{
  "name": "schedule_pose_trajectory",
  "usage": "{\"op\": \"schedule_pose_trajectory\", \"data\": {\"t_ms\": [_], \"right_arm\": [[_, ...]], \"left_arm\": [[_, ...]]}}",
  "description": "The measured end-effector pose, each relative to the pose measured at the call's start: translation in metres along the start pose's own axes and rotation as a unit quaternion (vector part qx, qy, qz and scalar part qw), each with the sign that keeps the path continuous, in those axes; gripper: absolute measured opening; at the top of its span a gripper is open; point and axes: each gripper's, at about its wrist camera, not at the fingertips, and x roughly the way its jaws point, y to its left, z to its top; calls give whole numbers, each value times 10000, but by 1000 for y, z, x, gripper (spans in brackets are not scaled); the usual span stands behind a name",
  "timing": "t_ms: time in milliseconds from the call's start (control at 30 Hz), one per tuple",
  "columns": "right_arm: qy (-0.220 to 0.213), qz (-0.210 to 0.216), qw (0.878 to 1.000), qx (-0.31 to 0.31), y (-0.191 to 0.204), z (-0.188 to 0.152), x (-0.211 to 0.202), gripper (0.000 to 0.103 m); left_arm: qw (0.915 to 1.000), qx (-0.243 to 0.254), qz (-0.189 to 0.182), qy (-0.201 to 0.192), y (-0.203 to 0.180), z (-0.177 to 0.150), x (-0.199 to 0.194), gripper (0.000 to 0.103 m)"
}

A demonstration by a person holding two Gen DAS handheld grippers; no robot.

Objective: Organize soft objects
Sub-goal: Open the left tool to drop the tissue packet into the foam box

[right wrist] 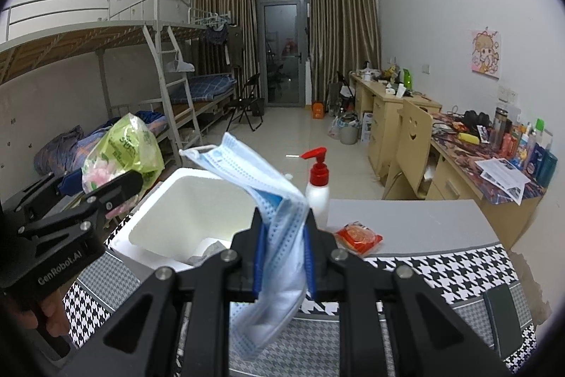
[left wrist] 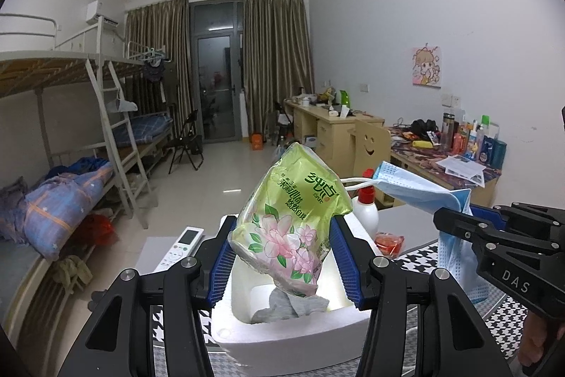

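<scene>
- Table: I see a grey top with a houndstooth-patterned cloth over its near part.
- White foam box: open, standing on the cloth; a crumpled grey cloth lies inside it.
- Green tissue pack: my left gripper clamps it about half open, blue pads pressing both sides; the pack hangs tilted above the box.
- Blue face mask: my right gripper pinches it, jaws narrow, its ear loop sticking up and the lower end dangling, beside the box.
- White pump bottle: red pump, upright behind the box.
- Remote control: left of the box.
- Red packet: flat, near the bottle.
</scene>
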Motion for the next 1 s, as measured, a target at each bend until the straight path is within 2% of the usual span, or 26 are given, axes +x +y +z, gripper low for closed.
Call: {"op": "schedule_pose_trajectory", "data": {"t_ms": [233,500,1000], "right_arm": [[92,35,9999,19,3,6,12,23],[154,-100,9998,27,3,5,23,23],[246,-163,9995,55,10,9,30,23]], "left_arm": [[9999,-48,47,93,3,0,9,54],[9994,28,313,168,7,-3,25,54],[9982,-9,24,605,15,-12,53,54]]}}
